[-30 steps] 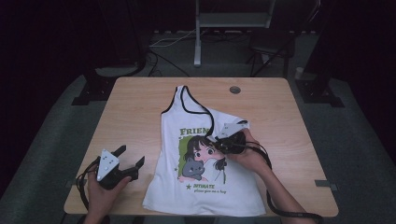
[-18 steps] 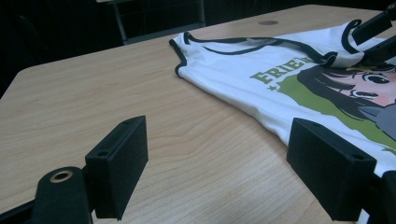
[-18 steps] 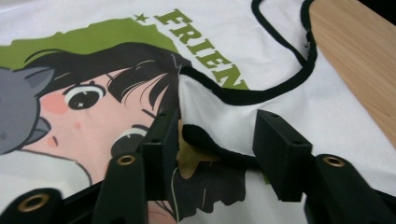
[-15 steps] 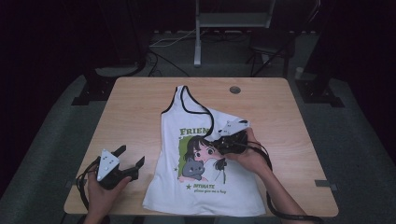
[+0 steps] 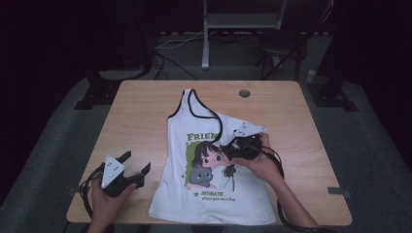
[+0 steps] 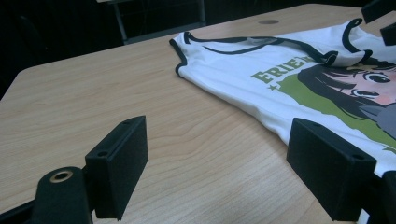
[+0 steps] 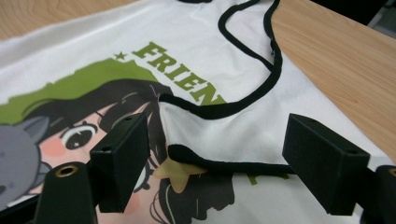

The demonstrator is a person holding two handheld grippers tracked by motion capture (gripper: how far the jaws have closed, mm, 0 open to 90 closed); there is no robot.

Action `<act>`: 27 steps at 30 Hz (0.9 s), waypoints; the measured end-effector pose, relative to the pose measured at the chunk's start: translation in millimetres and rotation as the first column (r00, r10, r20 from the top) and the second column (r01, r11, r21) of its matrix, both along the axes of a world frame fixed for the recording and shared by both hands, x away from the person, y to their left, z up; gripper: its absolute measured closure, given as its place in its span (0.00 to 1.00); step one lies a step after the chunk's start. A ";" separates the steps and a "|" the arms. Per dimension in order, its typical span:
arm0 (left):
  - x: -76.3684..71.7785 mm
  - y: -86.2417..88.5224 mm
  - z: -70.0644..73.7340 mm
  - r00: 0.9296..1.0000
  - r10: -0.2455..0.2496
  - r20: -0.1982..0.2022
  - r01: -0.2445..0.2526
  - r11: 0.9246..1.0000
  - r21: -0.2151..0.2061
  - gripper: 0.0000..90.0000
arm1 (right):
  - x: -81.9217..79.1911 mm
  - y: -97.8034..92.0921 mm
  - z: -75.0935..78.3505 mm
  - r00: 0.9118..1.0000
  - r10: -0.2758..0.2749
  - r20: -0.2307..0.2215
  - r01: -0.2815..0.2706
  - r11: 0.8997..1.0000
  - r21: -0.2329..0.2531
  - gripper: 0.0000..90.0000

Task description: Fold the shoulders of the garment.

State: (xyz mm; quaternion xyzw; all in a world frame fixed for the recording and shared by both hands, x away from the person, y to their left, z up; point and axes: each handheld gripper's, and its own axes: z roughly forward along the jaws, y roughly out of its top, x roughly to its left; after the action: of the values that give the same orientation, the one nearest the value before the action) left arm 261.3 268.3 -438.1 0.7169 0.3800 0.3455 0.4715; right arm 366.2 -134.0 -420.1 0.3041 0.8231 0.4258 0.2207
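Observation:
A white tank top (image 5: 177,133) with black trim and a cartoon girl print lies flat on the wooden table (image 5: 296,111). Its right shoulder strap is folded over onto the chest. My right gripper (image 5: 229,145) rests over that fold, open. In the right gripper view the tank top's (image 7: 196,42) black-trimmed strap edge (image 7: 224,165) lies between the wide-apart jaws of the right gripper (image 7: 217,140). My left gripper (image 5: 136,162) is open over bare wood, just left of the shirt's lower side. In the left gripper view this gripper (image 6: 217,154) has nothing in it and the tank top (image 6: 233,70) lies to its right.
A round cable hole (image 5: 244,93) sits near the table's far edge. Bare wood lies left and right of the shirt. A metal stand (image 5: 206,39) and cables are on the dark floor behind the table.

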 end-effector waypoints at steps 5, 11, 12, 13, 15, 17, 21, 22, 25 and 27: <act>0.1 0.0 0.0 1.000 0.000 -0.001 0.000 1.000 -0.001 0.22 | -3.2 -3.1 3.9 1.000 -0.022 -0.007 0.022 0.999 0.033 0.22; -0.1 0.5 0.0 1.000 0.002 0.000 -0.002 1.000 -0.006 0.22 | -7.3 -7.0 7.6 0.999 -0.047 -0.016 0.048 0.997 0.059 0.16; -0.1 0.5 0.0 1.000 0.002 0.000 -0.002 1.000 -0.005 0.22 | -8.0 -8.3 8.1 0.999 -0.050 -0.014 0.051 0.997 0.058 0.16; -0.1 0.5 0.0 1.000 0.002 0.000 -0.002 1.000 -0.006 0.22 | -9.1 -9.3 8.6 0.998 -0.054 -0.016 0.055 0.997 0.062 0.16; -0.1 0.7 0.0 1.000 0.002 -0.001 -0.002 1.000 -0.008 0.22 | -11.1 -11.5 9.2 0.998 -0.061 -0.016 0.062 0.996 0.070 0.16; 0.0 1.0 0.1 1.000 0.001 -0.001 -0.001 1.000 -0.008 0.22 | -13.6 -14.3 9.7 0.997 -0.070 -0.019 0.072 0.994 0.079 0.15; -0.1 1.3 0.3 1.000 0.001 -0.004 -0.001 1.000 -0.009 0.22 | -20.0 -19.6 10.6 0.996 -0.083 -0.020 0.085 0.992 0.092 0.15; 0.0 1.4 0.3 1.000 0.000 -0.005 0.000 1.000 -0.009 0.22 | -21.4 -21.1 11.2 0.996 -0.085 -0.014 0.086 0.992 0.092 0.15; -0.1 1.3 0.3 1.000 0.001 -0.004 -0.001 1.000 -0.008 0.22 | -26.3 -26.2 14.2 0.995 -0.096 -0.010 0.096 0.990 0.102 0.15; -0.2 1.0 0.2 1.000 0.002 -0.003 -0.002 1.000 -0.009 0.22 | -29.3 -29.8 16.4 0.994 -0.105 -0.005 0.105 0.988 0.109 0.15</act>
State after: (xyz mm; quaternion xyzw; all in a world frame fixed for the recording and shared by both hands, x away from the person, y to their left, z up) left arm 261.1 269.3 -437.9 0.7150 0.3828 0.3433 0.4738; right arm 336.9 -163.8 -403.7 0.3586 0.7814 0.4580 0.2261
